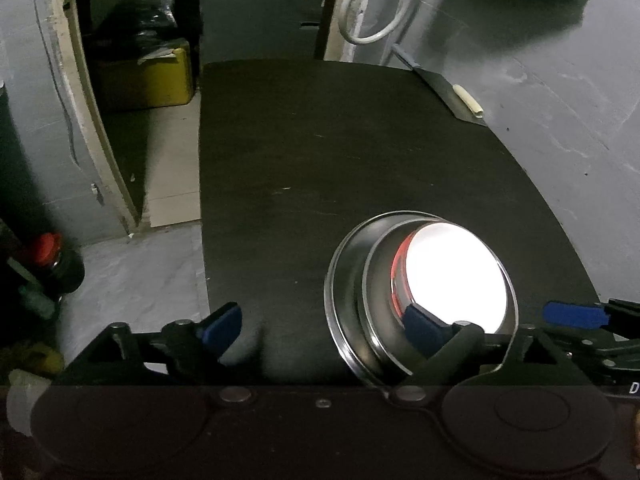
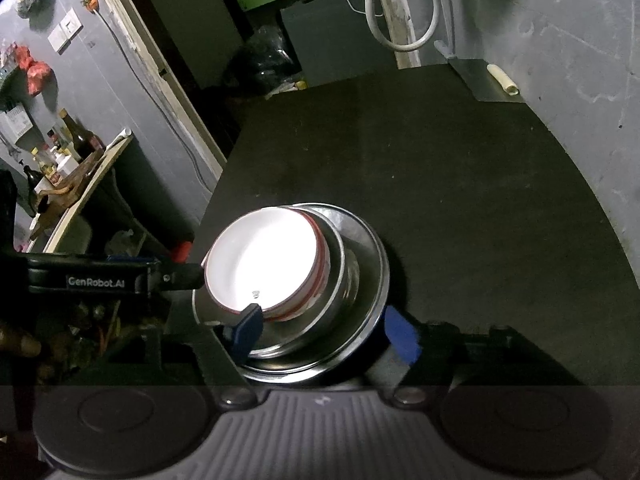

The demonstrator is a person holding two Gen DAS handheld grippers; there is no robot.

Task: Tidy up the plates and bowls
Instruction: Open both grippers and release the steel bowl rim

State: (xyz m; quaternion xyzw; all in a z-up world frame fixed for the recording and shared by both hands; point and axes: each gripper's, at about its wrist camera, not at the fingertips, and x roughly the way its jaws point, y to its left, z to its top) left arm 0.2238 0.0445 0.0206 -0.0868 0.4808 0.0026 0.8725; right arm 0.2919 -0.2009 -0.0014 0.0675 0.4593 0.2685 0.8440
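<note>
Three dishes sit nested in one stack on a black table [image 1: 320, 152], toward its near edge: a white bowl with a red rim [image 2: 264, 260] inside a steel bowl [image 2: 340, 280], which rests on a wide steel plate [image 2: 372, 264].

Starting at the left, the left tool [image 1: 320, 322] has its blue fingers spread wide apart. Its left finger [image 1: 222, 326] hangs over bare table, gripping nothing, while its right finger [image 1: 420, 322] lies over the near part of the stack [image 1: 424, 280]; whether it touches the steel cannot be told.

Moving right, the right tool [image 2: 326, 334] is also spread open, straddling the near side of the stack. Its left finger [image 2: 248, 330] sits at the white bowl's near rim, and its right finger [image 2: 402, 334] sits just outside the plate's right edge. Neither jaw is pressed shut on anything.

Far right, a small pale roll [image 2: 503, 79] lies at the table's far corner, by a grey wall [image 2: 580, 80]. A white cable loop [image 2: 400, 16] hangs beyond the far edge.
</note>
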